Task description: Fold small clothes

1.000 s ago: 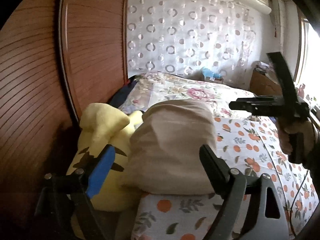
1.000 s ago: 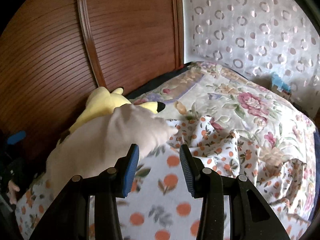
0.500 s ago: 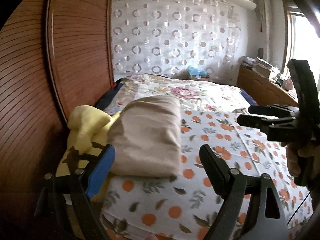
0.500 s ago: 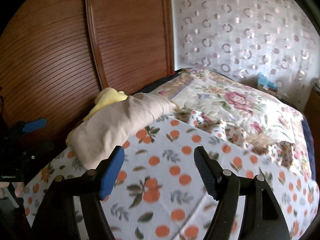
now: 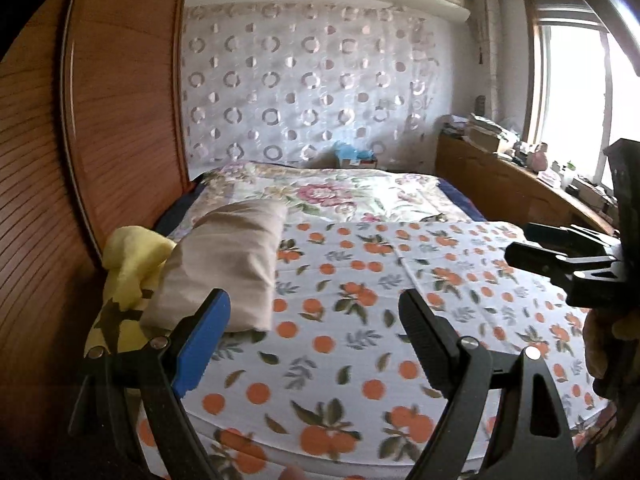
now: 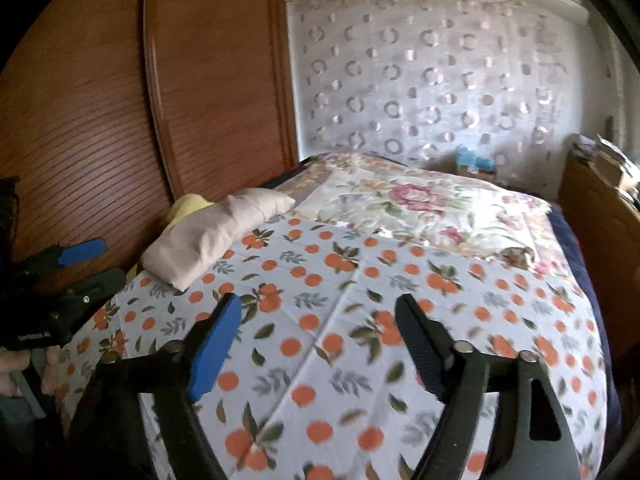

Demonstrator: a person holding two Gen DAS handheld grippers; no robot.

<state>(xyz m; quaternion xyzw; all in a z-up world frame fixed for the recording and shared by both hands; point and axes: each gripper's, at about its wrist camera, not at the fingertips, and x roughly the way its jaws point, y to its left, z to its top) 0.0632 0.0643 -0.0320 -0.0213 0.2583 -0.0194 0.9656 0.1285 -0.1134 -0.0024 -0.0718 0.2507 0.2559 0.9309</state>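
folding is looking finished or unstarted: left gripper [image 5: 314, 320] and right gripper [image 6: 318, 326] are hovering wide and empty over the orange-print sheet [image 6: 360, 280], no small clothes showing.

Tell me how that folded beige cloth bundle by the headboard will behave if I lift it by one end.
The folded beige cloth bundle looks soft and puffy, so it will probably sag. Its layers seem loose, so they may unfold. It leans on the yellow plush toy, which may shift.
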